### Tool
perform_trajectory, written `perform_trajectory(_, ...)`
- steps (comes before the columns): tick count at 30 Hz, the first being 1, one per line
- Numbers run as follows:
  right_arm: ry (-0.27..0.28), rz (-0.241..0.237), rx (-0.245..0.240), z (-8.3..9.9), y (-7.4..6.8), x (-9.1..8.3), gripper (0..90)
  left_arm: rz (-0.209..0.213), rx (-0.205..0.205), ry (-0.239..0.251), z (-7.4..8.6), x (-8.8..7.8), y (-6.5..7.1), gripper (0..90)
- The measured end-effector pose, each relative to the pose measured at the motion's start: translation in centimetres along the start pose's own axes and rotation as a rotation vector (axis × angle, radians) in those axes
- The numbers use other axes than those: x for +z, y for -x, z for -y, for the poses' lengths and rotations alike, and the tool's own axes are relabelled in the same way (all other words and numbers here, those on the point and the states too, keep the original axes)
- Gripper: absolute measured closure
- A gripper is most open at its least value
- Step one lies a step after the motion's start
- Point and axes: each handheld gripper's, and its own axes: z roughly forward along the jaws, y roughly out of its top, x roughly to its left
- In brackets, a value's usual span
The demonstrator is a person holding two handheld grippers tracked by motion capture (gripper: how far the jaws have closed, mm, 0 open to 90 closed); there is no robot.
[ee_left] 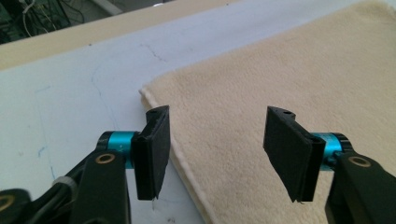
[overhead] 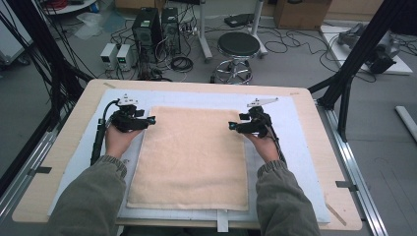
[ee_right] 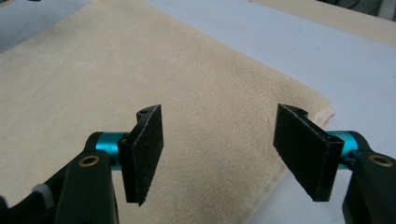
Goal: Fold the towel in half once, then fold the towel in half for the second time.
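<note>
Cream towel [overhead: 189,157] flat on white-matted worktop [overhead: 305,147], left gripper [overhead: 151,119] at its far left corner, right gripper [overhead: 232,126] at far right corner, both jaws wide, holding nothing

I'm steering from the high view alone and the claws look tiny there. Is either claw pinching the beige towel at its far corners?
Observer: No. In the left gripper view the left claw stands open, nothing pressed between its pads, over the towel near its far corner.
Operator: And the right one?
Observer: The right claw is open too, with its pads apart above the towel's far corner.
Operator: Is the towel's edge folded or bunched there?
Observer: In the left gripper view the hemmed edge lies flat on the white mat, with no fold lifted.
</note>
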Motion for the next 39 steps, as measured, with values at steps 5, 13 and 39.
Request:
perform_trajectory(5,0.01,0.005,0.005,0.4,-0.7,0.0,24.6,0.013,-0.008,0.001,0.0,-0.2,0.1,37.3)
perform_trajectory(13,-0.02,0.024,-0.047,0.8,-1.7,0.3,20.1,0.019,0.014,0.009,-0.2,-0.3,0.6,35.5)
perform_trajectory(39,-0.097,0.124,-0.058,-0.1,1.6,0.3,19.2,-0.049,-0.005,-0.012,0.8,1.5,-1.0,33.2)
